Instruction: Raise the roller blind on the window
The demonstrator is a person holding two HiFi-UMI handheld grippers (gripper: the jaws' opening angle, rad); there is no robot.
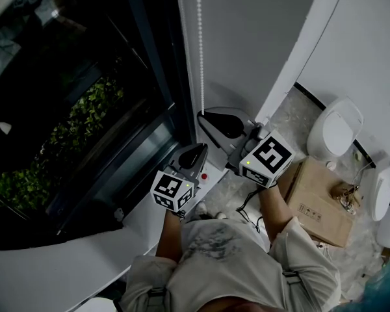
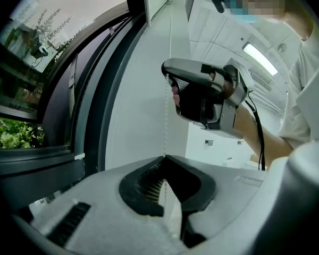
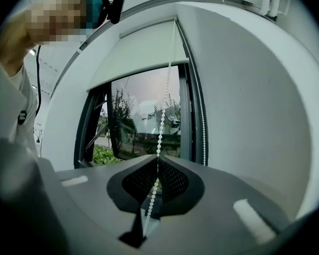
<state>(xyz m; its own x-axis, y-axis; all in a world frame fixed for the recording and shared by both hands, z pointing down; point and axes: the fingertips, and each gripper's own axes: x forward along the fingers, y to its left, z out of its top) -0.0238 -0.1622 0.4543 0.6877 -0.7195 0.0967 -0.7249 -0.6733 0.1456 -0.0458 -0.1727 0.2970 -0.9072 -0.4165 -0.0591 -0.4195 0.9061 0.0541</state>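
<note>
The white bead chain [image 1: 200, 44] hangs down the wall beside the window [image 1: 84, 109]. My right gripper [image 1: 203, 114] is shut on the chain, which runs between its closed jaws [image 3: 157, 159] and out below them. Just beneath it, my left gripper [image 1: 200, 149] is also shut on the same strand, with the chain entering at its tips [image 2: 164, 158]. The left gripper view shows the right gripper [image 2: 173, 86] above, with the chain [image 2: 166, 116] taut between the two. The pale roller blind [image 3: 143, 57] covers only the top of the window. A second chain strand [image 3: 202, 121] hangs free by the frame.
A white window sill [image 1: 65, 265] runs below the glass. On the floor to the right are a toilet [image 1: 335, 132], a cardboard box [image 1: 318, 203] and white fittings [image 1: 383, 194]. Green plants [image 1: 65, 148] show outside the window.
</note>
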